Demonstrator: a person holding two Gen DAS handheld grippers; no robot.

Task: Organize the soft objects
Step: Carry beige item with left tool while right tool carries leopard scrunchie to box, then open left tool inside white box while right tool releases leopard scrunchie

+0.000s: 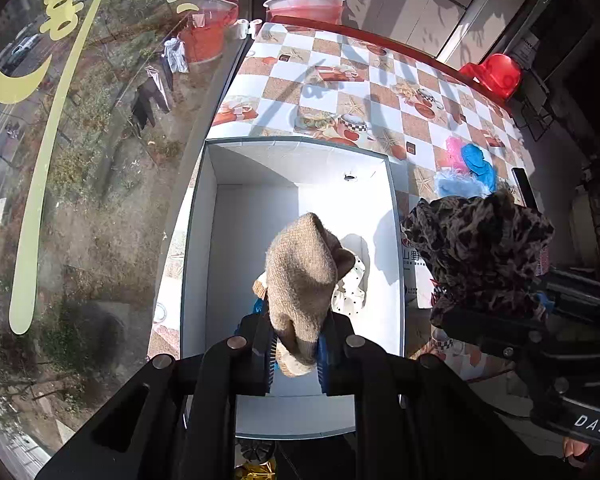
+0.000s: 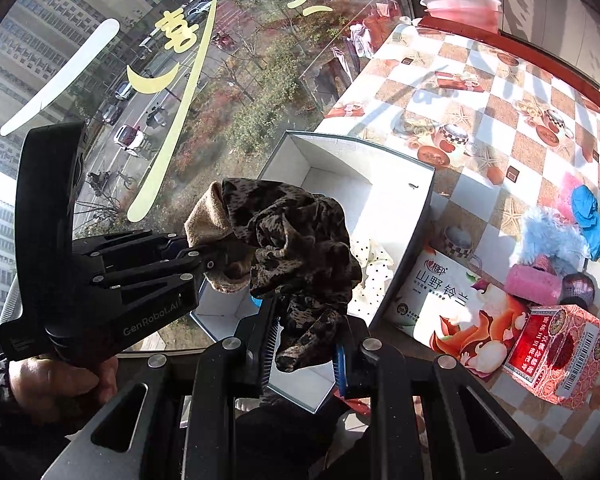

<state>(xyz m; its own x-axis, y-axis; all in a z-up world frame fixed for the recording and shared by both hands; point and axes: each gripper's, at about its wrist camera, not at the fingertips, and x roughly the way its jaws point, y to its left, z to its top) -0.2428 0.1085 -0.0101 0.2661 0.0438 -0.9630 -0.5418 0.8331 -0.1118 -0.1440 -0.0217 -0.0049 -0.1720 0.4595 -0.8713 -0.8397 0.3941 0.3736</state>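
Observation:
My left gripper [image 1: 296, 354] is shut on a tan knitted sock [image 1: 302, 276] and holds it above the white open box [image 1: 394, 240]. My right gripper [image 2: 306, 354] is shut on a dark leopard-print cloth [image 2: 300, 236], held over the box's near side [image 2: 408, 248]. The right gripper with the leopard cloth [image 1: 480, 248] also shows at the right of the left wrist view. The left gripper and tan sock [image 2: 210, 216] show at the left of the right wrist view. A white polka-dot cloth [image 1: 352, 292] lies inside the box, also seen in the right wrist view [image 2: 374, 268].
The box stands on a checkered tablecloth [image 1: 324, 68] beside a window. Right of the box lie blue and pink fluffy items [image 2: 552, 228], a blue cloth [image 2: 588, 212], a pink roll [image 2: 534, 284], a tissue pack [image 2: 456, 300] and a red carton [image 2: 556, 352]. A pink basin [image 1: 304, 6] stands far back.

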